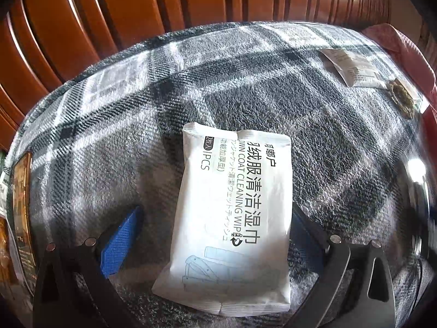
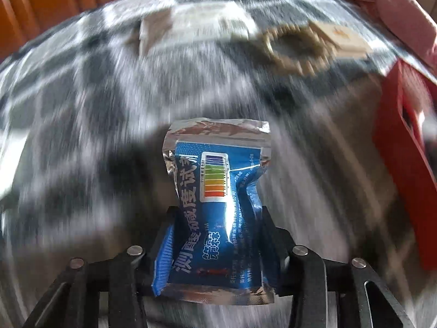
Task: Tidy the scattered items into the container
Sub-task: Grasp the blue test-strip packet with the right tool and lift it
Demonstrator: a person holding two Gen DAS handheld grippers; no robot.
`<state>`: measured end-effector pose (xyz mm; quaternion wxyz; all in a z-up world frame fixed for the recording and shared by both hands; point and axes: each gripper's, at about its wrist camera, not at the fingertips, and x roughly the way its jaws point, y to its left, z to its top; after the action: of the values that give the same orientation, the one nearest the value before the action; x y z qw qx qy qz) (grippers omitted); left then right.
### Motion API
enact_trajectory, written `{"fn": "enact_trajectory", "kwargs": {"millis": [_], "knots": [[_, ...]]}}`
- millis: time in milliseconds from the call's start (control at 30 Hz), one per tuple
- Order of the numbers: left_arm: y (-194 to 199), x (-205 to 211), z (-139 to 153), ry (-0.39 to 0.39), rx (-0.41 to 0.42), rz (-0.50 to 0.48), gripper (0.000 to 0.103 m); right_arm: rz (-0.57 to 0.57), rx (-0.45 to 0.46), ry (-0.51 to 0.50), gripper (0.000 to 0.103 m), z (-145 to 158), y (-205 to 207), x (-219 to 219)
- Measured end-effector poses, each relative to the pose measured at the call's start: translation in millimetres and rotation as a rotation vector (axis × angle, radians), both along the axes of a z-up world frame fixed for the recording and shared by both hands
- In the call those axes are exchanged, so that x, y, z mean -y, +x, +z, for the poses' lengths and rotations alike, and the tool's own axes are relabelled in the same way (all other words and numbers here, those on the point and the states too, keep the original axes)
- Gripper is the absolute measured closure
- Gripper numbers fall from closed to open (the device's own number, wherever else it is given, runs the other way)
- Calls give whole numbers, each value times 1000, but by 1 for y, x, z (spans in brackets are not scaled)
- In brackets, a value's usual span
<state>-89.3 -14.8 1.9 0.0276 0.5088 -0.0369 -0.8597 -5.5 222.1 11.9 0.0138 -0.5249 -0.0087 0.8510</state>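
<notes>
In the left wrist view a white wet-wipe packet (image 1: 232, 213) lies on the plaid blanket (image 1: 109, 125) between the blue pads of my left gripper (image 1: 215, 227), which is open around it; the left pad (image 1: 120, 240) stands clear of the packet. In the right wrist view my right gripper (image 2: 218, 218) is shut on a blue foil pH-test sachet (image 2: 218, 191), squeezed at its middle and held above the blanket. A red container (image 2: 404, 147) stands at the right. The background is motion-blurred.
A small white sachet (image 1: 352, 68) and a brown toothed hair clip (image 1: 401, 98) lie at the blanket's far right; the clip (image 2: 295, 52) and a tan flat box (image 2: 344, 38) also show in the right wrist view. A wooden headboard (image 1: 136, 5) stands behind. Pink fabric (image 2: 396, 8) lies at far right.
</notes>
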Motion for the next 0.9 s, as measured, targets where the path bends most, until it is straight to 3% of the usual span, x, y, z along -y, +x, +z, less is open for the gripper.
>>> {"fn": "enact_trajectory", "kwargs": {"millis": [100, 200, 267, 333, 500, 600, 767, 900], "knots": [[-4, 1, 0, 7, 8, 9, 0, 47, -24, 26, 43, -2, 26, -6], [-7, 1, 0, 13, 9, 29, 0, 29, -63, 73, 19, -6, 39, -12], [-9, 2, -1, 20, 8, 35, 0, -37, -42, 42, 5, -11, 31, -22], [-11, 4, -1, 29, 1, 32, 0, -74, -27, -15, 0, -15, 22, -32], [-15, 1, 0, 17, -11, 15, 0, -97, -41, -21, 0, -15, 20, -31], [-15, -7, 0, 57, -20, -58, 0, -119, -35, -28, 0, -14, 18, -32], [-13, -19, -2, 32, 53, -92, 1, -158, 79, -40, 0, -13, 5, -34], [-8, -20, 3, 28, 75, -81, 14, -164, 133, -49, 0, -13, -3, -36]]}}
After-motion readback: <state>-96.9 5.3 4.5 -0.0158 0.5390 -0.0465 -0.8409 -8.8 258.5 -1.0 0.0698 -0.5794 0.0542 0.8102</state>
